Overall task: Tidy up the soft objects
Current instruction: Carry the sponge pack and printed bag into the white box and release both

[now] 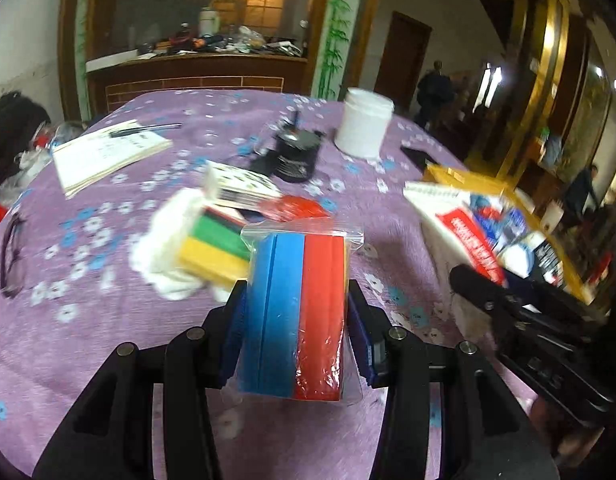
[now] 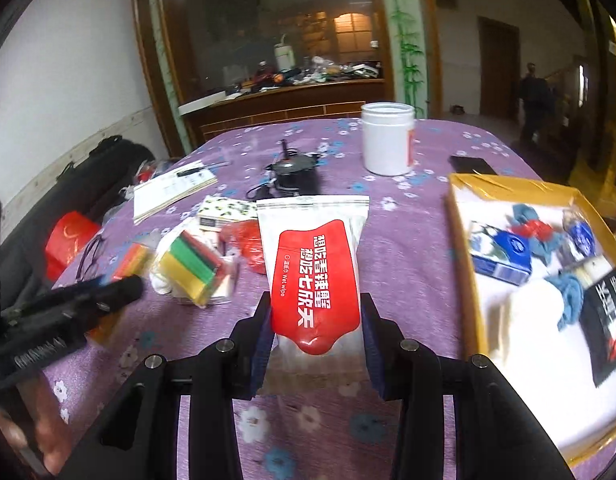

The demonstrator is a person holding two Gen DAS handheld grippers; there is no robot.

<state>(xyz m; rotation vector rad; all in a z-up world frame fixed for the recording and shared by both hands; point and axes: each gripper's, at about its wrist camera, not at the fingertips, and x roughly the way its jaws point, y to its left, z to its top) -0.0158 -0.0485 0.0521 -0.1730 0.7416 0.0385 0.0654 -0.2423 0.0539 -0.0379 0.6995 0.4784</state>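
Note:
My left gripper (image 1: 296, 312) is shut on a clear bag of blue and red sponges (image 1: 296, 312), held above the purple flowered tablecloth (image 1: 88, 328). My right gripper (image 2: 314, 320) is shut on a white and red wet-wipe packet (image 2: 312, 268), held upright over the cloth. A second bag of yellow, green and red sponges (image 2: 190, 266) lies on the cloth to the left, also seen ahead of the left gripper as the sponge bag (image 1: 212, 246). The yellow cardboard box (image 2: 462, 232) at the right holds cloths and packets. The left gripper (image 2: 104, 296) shows at the right wrist view's left edge.
On the table stand a white jar (image 2: 388, 140), a black pot (image 2: 294, 176), a booklet with a pen (image 2: 174, 192), a patterned pack (image 2: 228, 210), a red packet (image 2: 248, 242), eyeglasses (image 1: 12, 256) and a dark phone (image 2: 470, 165). A person stands in the far doorway (image 2: 534, 92).

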